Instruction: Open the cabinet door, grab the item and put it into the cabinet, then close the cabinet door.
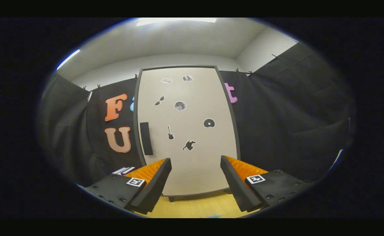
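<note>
The gripper (pixel 195 164) hangs in front of the cabinet with its two fingers spread wide and nothing between them, squared to the cabinet door (pixel 187 131) beyond; that spread and the head-on aim fit an approach made before anything is gripped. The door is shut, a pale panel in a dark frame dotted with small dark stickers, and its handle (pixel 146 138), a dark upright bar, sits at the left edge, just beyond and above the left finger. Since the handle is on the left, the door probably swings from hinges on the right, so the gripper would need to shift left of its present line to catch the bar. The cabinet stands on short feet on a light wooden tabletop (pixel 195 206), which runs near, under the fingers. I cannot make out the item to be stored anywhere here. Black cloth wall (pixel 277 124) closes in on both sides and behind, and nothing stands between the fingers and the door.
</note>
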Available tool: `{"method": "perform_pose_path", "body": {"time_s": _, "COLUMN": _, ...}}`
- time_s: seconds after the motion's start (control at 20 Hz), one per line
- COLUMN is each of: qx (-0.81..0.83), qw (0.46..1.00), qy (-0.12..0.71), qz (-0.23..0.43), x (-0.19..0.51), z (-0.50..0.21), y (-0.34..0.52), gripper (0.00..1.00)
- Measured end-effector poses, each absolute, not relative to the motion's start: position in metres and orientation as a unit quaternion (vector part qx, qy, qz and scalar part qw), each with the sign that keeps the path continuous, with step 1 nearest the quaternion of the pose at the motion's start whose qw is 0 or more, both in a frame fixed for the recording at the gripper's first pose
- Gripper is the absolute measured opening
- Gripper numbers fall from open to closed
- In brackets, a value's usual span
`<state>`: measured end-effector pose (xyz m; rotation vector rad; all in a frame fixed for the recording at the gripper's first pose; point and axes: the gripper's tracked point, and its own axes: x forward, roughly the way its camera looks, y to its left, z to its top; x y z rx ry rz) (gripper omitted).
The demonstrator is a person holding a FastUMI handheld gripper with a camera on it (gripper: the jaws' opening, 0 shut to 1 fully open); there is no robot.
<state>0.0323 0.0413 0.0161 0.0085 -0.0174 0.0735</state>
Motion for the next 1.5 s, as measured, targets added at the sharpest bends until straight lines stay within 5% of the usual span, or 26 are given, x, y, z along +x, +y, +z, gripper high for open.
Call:
{"method": "perform_pose_path", "body": {"time_s": 0.55, "qx": 0.009, "qw": 0.987, "qy": 0.032, "qz": 0.156, "x": 0.144, "z": 0.029, "y": 0.168, "gripper": 0.97}}
{"method": "perform_pose_path", "body": {"time_s": 0.95, "qx": -0.036, "qw": 0.986, "qy": 0.042, "qz": 0.158, "x": 0.198, "z": 0.008, "y": 0.213, "gripper": 0.97}}
{"method": "perform_pose_path", "body": {"time_s": 1.35, "qx": -0.049, "qw": 0.993, "qy": 0.03, "qz": 0.107, "x": 0.216, "z": 0.008, "y": 0.201, "gripper": 0.88}}
{"method": "perform_pose_path", "body": {"time_s": 1.5, "qx": -0.041, "qw": 0.993, "qy": 0.036, "qz": 0.108, "x": 0.216, "z": 0.005, "y": 0.201, "gripper": 0.68}}
